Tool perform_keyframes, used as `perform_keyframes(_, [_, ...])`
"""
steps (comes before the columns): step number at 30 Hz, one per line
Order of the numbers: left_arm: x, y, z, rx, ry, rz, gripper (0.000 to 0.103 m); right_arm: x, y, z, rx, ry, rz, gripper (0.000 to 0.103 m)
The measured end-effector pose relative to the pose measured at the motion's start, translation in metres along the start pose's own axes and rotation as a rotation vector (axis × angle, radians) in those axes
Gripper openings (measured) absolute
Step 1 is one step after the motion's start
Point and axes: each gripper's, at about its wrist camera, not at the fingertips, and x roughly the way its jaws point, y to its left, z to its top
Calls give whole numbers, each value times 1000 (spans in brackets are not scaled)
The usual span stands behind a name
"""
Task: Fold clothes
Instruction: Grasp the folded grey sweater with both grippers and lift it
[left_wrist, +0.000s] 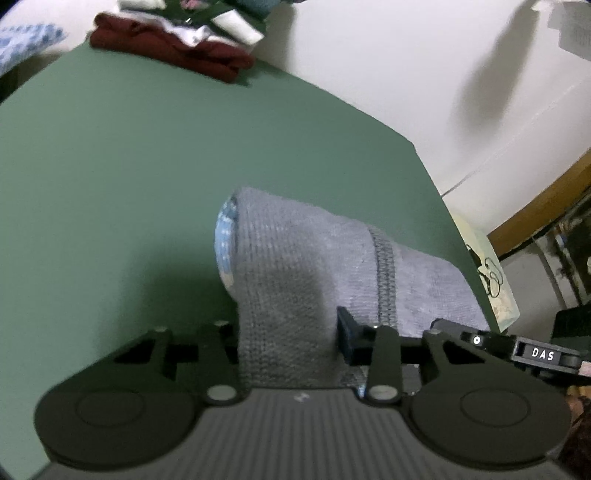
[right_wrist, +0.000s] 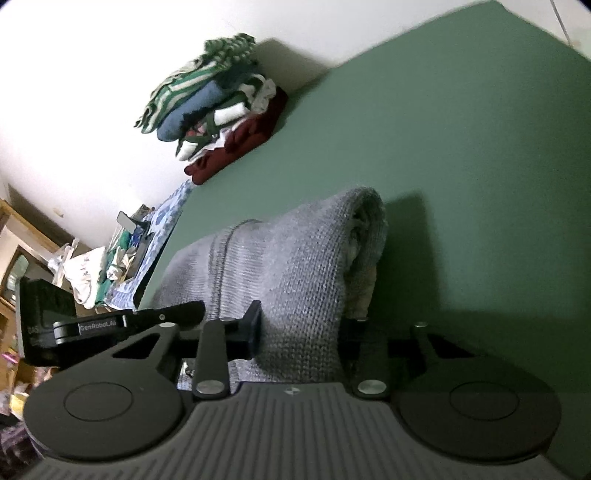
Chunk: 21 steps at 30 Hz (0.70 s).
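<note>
A folded grey knit garment (left_wrist: 295, 251) hangs over the green table (left_wrist: 110, 166), held at both ends. My left gripper (left_wrist: 288, 332) is shut on one end of it; a pale blue inner layer shows at its fold. My right gripper (right_wrist: 301, 328) is shut on the other end of the same grey garment (right_wrist: 288, 258), which drapes between the fingers above the green table (right_wrist: 461, 147). The right gripper's body shows at the right in the left wrist view (left_wrist: 517, 350). The left gripper's body shows at the left in the right wrist view (right_wrist: 110, 325).
A stack of folded clothes (right_wrist: 221, 110), dark red at the bottom and green-striped on top, stands at the table's far edge by the white wall; it also shows in the left wrist view (left_wrist: 177, 44). Blue-patterned cloth and clutter (right_wrist: 147, 240) lie beyond the table's left side.
</note>
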Motion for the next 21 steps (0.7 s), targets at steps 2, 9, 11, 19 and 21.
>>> perform_keyframes(2, [-1,-2,2,18,4,0,37,-3,8,0,-18,-18,-19,36])
perform_keyframes(9, [-12,-3,15,75,-7,-18,35,-7,28,4,-31,-75,-50,35])
perform_keyframes(11, [-15,-1,19,78,-15,-23,35,-5,33,5,-30,-85,-55,35])
perform_keyframes(19, [-25,4,40,118,-50,-6,35,8,51,19,-49,-111,-45,35])
perform_keyframes(21, [-27,8,46,124,-54,5,35,13,56,23,-57,-113,-42,35])
